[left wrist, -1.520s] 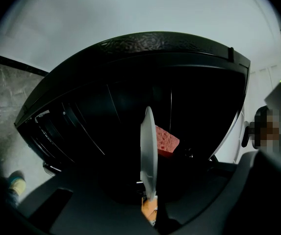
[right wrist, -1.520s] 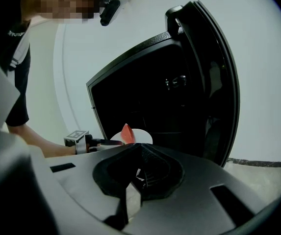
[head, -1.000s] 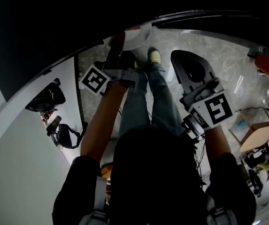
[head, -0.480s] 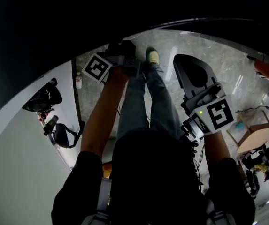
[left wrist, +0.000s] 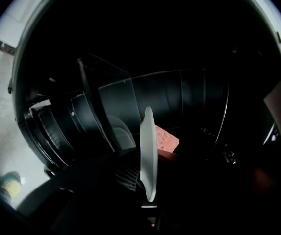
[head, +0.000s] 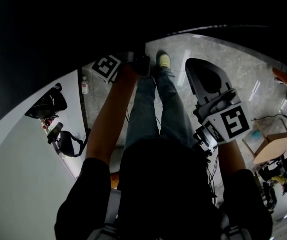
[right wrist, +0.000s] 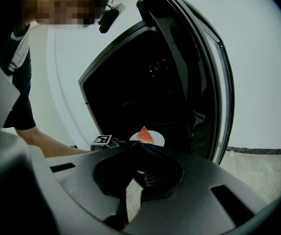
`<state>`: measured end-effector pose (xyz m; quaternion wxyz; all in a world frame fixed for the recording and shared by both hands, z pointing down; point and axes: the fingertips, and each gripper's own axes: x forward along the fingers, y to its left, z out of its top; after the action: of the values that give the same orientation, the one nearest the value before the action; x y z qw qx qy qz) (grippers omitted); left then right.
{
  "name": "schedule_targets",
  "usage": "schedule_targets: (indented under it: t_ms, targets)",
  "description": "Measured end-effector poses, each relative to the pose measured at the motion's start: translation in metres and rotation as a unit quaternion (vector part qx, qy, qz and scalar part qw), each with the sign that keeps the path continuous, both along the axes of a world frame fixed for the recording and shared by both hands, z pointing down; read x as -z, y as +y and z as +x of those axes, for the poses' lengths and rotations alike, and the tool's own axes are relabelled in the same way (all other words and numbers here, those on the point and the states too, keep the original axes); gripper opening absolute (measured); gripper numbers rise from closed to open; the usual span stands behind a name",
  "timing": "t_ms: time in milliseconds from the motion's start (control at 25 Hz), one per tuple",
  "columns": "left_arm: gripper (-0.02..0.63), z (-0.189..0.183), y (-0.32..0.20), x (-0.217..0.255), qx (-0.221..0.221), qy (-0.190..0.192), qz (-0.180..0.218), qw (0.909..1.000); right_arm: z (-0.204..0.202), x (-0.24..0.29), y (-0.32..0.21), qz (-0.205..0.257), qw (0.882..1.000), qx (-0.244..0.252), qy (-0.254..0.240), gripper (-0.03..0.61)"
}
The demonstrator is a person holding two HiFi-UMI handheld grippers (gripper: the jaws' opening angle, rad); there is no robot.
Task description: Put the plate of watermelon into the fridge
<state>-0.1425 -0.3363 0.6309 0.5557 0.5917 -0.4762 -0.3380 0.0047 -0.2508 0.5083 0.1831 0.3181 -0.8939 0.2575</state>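
1. Plate of watermelon point(right wrist: 156, 140) lies level just inside the open fridge point(right wrist: 130, 77). The left claw point(left wrist: 147, 177) is clamped on its near rim. Whether a shelf bears it yet, I cannot tell.
2. Outside the fridge, the right claw point(right wrist: 140, 155) hangs with its tips together, holding nothing.
3. The hold is on one thin, glazed edge only. I judge the plate could pivot downward and the slice point(left wrist: 166, 140) slide off.
4. Letting go before a shelf takes the weight would drop it.
5. The dark interior hides clearances, so the far rim could knock the clear shelf panel point(left wrist: 106, 106).
6. The plate is white, smooth, shallow and round. The slice is a wedge of pitted pink-red flesh. The fridge is glossy black.
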Motion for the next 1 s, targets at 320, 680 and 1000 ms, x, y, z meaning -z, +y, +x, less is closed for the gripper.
schedule_targets:
  t_ms: [320,680,1000]
  targets:
    - [0.04,0.004,0.0,0.005,-0.029,-0.025,0.019,0.9991,-0.005,0.006,0.0,0.01,1.0,-0.001,-0.003,0.009]
    - [0.285,0.008,-0.002,0.011,-0.062,-0.053,0.044,0.9957,-0.006,0.005,-0.005,0.012,1.0,0.003,-0.001,0.009]
    - [0.397,0.03,0.013,0.015,-0.205,-0.197,0.087,0.9547,0.007,0.01,-0.011,0.021,1.0,-0.002,0.006,0.009]
